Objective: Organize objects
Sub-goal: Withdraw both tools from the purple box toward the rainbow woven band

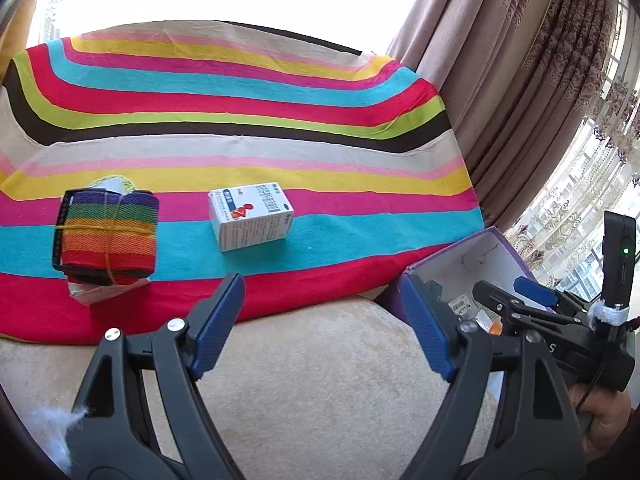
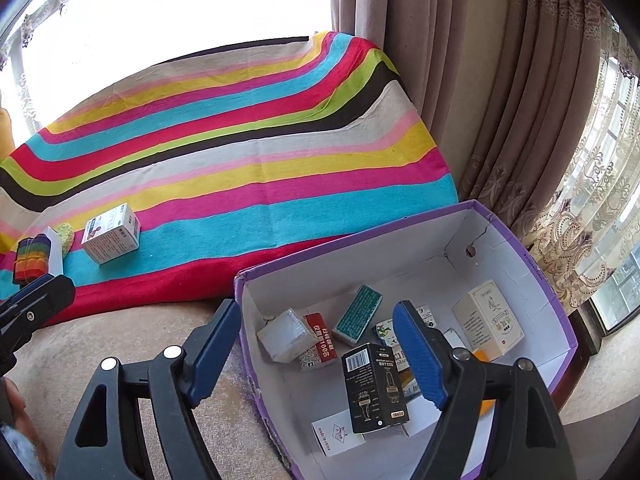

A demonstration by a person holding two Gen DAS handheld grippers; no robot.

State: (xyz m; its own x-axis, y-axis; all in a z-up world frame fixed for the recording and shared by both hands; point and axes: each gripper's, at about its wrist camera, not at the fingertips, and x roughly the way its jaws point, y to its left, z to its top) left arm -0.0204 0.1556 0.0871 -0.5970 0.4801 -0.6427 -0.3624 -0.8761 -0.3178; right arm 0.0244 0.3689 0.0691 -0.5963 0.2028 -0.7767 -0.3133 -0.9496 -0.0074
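A white medicine box (image 1: 251, 216) lies on the striped cloth (image 1: 248, 92), ahead of my open, empty left gripper (image 1: 320, 320). A rainbow-striped bundle tied with a yellow band (image 1: 106, 236) lies to its left. Both show in the right wrist view too, the box (image 2: 112, 233) and the bundle (image 2: 31, 259) at far left. My right gripper (image 2: 316, 348) is open and empty above the purple-rimmed cardboard box (image 2: 520, 248), which holds several small boxes, among them a black one (image 2: 374, 388). The right gripper also shows in the left wrist view (image 1: 516, 300), over the purple box (image 1: 452, 256).
The cloth covers a beige cushioned surface (image 1: 312, 380). Curtains (image 2: 480, 100) and a bright window stand behind and to the right. A white box and a yellow-green pad (image 2: 66, 236) lie beside the bundle.
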